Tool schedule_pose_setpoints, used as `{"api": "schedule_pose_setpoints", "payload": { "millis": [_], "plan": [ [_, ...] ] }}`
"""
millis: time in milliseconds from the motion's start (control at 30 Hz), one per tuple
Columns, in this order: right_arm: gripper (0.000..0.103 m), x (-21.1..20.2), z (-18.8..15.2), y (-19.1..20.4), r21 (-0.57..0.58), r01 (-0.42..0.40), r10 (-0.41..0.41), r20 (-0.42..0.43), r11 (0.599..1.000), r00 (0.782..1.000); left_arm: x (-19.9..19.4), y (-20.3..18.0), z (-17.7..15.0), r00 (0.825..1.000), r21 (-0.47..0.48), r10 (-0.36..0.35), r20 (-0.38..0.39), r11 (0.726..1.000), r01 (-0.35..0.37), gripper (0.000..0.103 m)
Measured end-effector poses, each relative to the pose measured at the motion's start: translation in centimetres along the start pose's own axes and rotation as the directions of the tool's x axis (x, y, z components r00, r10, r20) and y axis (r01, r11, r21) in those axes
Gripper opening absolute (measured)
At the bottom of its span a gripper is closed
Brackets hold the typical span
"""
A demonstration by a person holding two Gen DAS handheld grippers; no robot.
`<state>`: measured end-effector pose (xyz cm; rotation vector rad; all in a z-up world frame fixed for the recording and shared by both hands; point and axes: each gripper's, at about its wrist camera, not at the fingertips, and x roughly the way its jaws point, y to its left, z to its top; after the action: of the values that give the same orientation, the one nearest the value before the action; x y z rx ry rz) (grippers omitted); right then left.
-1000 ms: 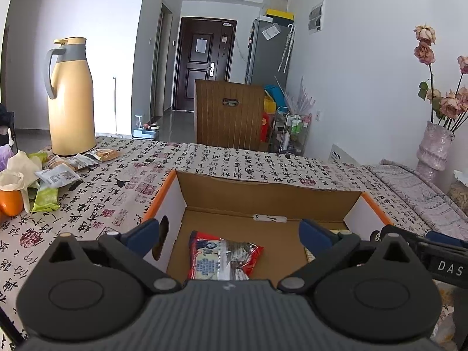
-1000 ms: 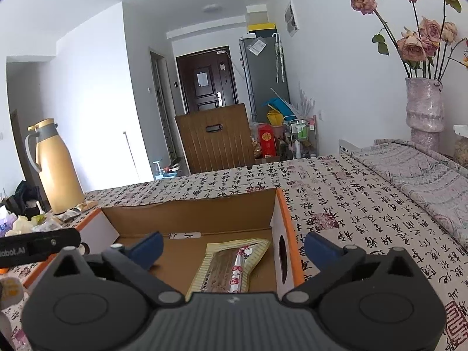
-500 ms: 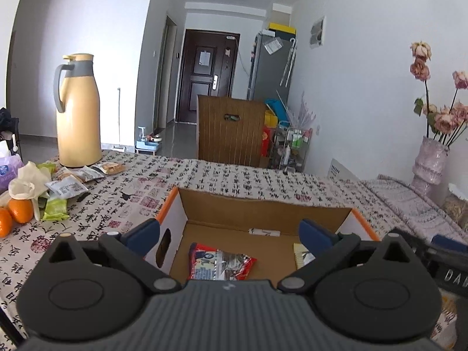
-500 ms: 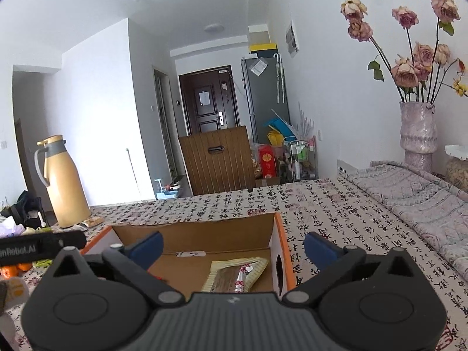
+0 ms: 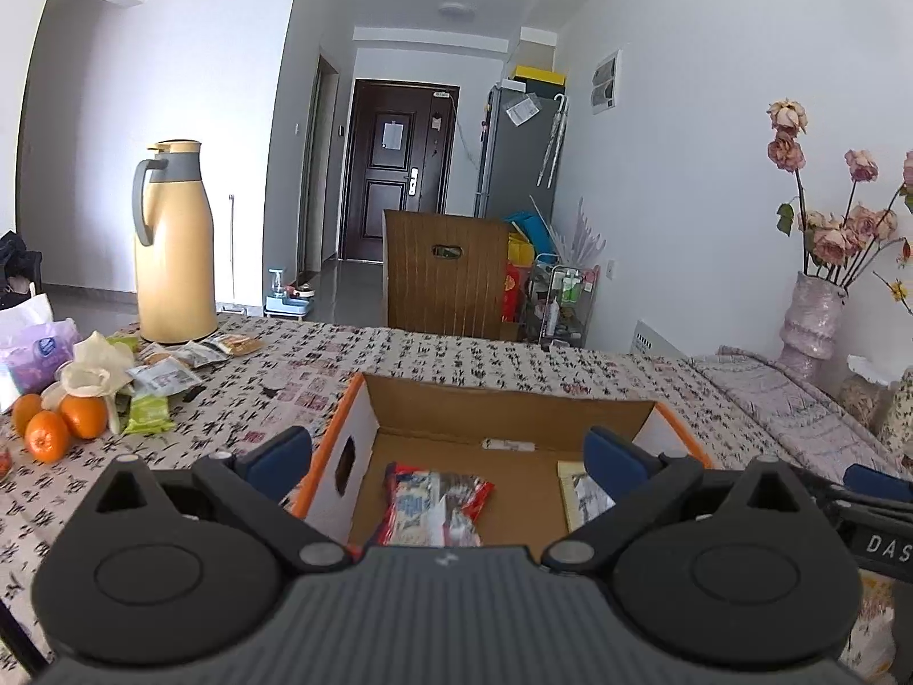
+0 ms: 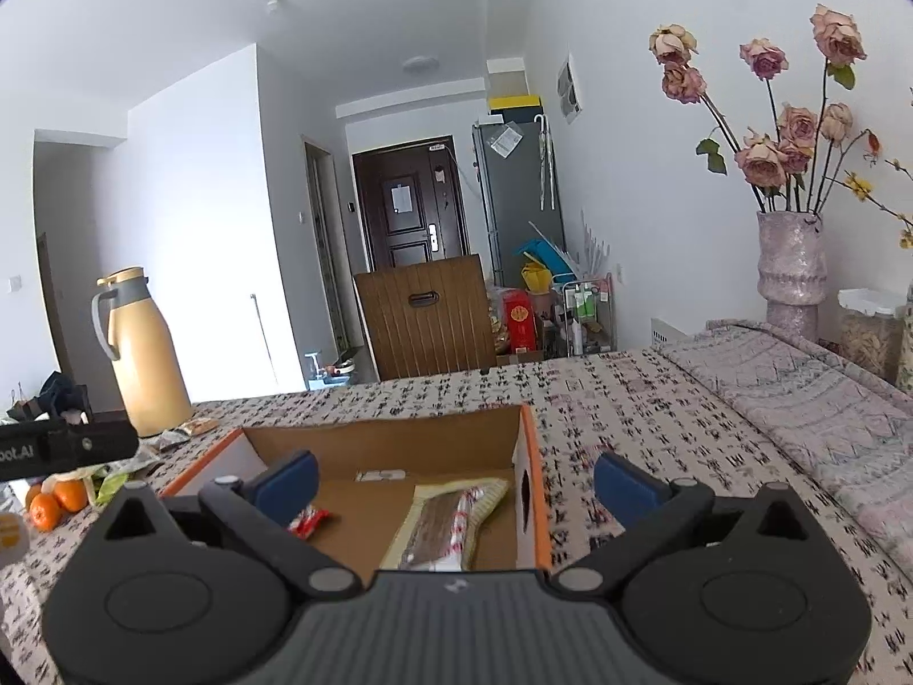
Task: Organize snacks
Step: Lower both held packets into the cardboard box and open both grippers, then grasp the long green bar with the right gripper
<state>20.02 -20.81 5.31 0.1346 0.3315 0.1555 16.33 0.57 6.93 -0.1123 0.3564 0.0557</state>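
Note:
An open cardboard box (image 5: 502, 408) with orange edges sits on the patterned tablecloth; it also shows in the right wrist view (image 6: 394, 431). Inside lie a red snack packet (image 5: 435, 505) on the left and a yellow-green snack packet (image 6: 451, 519) on the right. My left gripper (image 5: 448, 456) is open and empty, held above the box's near side. My right gripper (image 6: 456, 482) is open and empty, over the box's right part. More loose snack packets (image 5: 171, 368) lie on the table at the left, near the jug.
A tall yellow thermos jug (image 5: 174, 245) stands at the back left. Oranges (image 5: 60, 425) and a tissue pack (image 5: 34, 357) lie at the left edge. A vase of dried roses (image 6: 790, 262) stands at the right. A wooden chair back (image 5: 448, 274) is beyond the table.
Both grippers have risen and pulled back from the box, so it sits lower and smaller in both views. Both stay open and empty.

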Motion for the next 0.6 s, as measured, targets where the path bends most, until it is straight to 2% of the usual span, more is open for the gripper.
{"api": "schedule_pose_setpoints", "payload": {
  "millis": [333,600],
  "plan": [
    [0.103,-3.6,-2.6,-0.3,-0.018,-0.014,0.013,-0.028,1.000,1.000,-2.8,1.1,-3.5,0.999,0.035,-0.009,-0.044,0.999,0.010,0.103],
    [0.103,-6.2,-5.3,-0.6,-0.049,-0.007,0.004,-0.067,0.999,0.998,-4.3,2.9,-6.7,0.995,0.054,0.017,-0.101,0.998,-0.011,0.103]
  ]
}}
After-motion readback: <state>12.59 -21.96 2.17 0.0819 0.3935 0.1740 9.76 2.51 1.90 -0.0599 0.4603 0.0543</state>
